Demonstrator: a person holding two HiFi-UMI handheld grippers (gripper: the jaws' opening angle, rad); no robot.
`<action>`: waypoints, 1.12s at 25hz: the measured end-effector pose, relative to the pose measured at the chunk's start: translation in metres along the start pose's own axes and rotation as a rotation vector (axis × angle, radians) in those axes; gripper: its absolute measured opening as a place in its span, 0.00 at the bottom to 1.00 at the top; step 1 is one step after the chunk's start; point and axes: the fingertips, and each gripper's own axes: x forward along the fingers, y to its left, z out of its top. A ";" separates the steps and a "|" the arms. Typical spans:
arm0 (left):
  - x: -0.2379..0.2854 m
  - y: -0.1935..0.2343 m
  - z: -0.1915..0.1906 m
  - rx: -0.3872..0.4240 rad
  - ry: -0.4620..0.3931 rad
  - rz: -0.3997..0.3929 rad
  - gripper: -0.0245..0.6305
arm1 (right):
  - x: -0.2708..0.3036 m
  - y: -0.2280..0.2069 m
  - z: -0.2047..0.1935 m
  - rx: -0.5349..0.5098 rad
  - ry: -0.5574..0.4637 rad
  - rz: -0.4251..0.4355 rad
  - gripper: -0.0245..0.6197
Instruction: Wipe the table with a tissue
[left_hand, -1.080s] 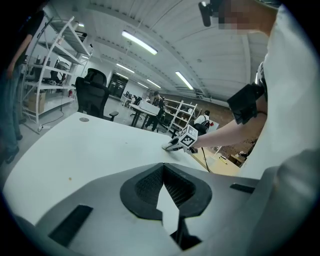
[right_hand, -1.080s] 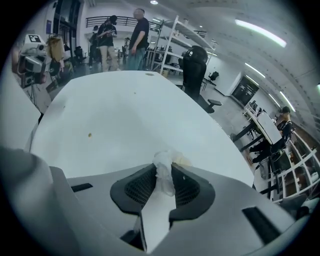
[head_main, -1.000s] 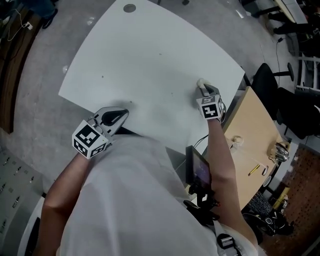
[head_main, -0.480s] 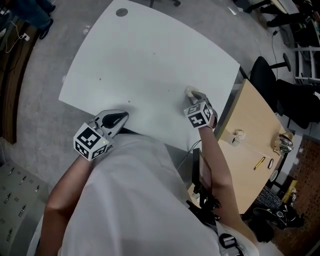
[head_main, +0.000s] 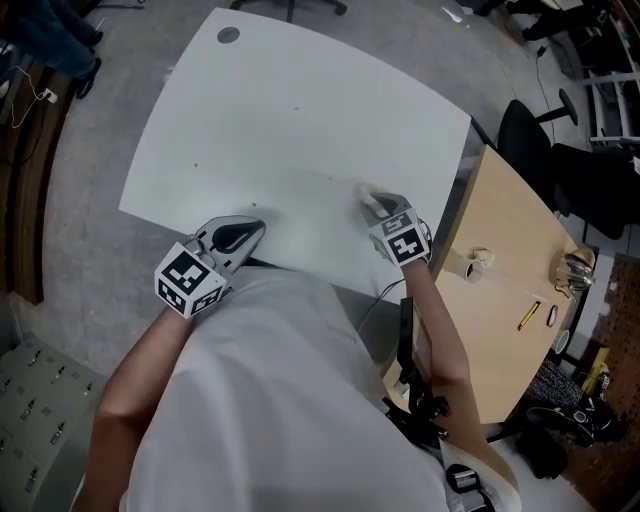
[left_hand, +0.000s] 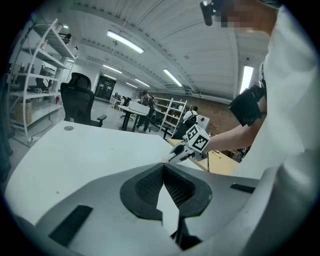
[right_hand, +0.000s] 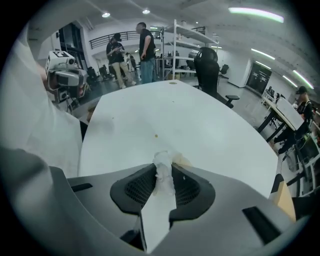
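Note:
A wad of white tissue (right_hand: 163, 174) is pinched between the black pads of my right gripper (right_hand: 163, 169), which is shut on it and presses it onto the white table (right_hand: 200, 120). In the head view, the tissue (head_main: 363, 191) pokes out ahead of the right gripper (head_main: 370, 200) near the table's (head_main: 300, 120) right front part. A small brown speck (right_hand: 156, 135) lies just ahead of the tissue. My left gripper (head_main: 256, 227) rests at the near edge, shut with nothing in it; its pads (left_hand: 150, 182) meet at the tips. From the left gripper view the right gripper (left_hand: 174, 155) shows across the table (left_hand: 75, 150).
A round grommet (head_main: 228, 34) sits at the table's far corner. To the right stands a wooden desk (head_main: 510, 290) with small items and a black office chair (head_main: 525, 135). People (right_hand: 146, 47) and shelving (right_hand: 187, 42) are in the background.
The right gripper has slid the tissue leftward and toward the near edge of the table. The left gripper has stayed at the near edge.

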 end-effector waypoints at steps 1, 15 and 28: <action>0.000 0.000 0.001 0.000 -0.002 0.004 0.05 | -0.001 -0.003 0.005 0.002 -0.022 -0.006 0.18; -0.022 0.015 -0.009 -0.061 -0.008 0.082 0.05 | 0.044 0.002 0.080 -0.320 0.002 0.085 0.18; -0.032 0.032 0.002 -0.033 0.014 0.047 0.05 | 0.062 0.017 0.077 -0.319 0.131 -0.010 0.18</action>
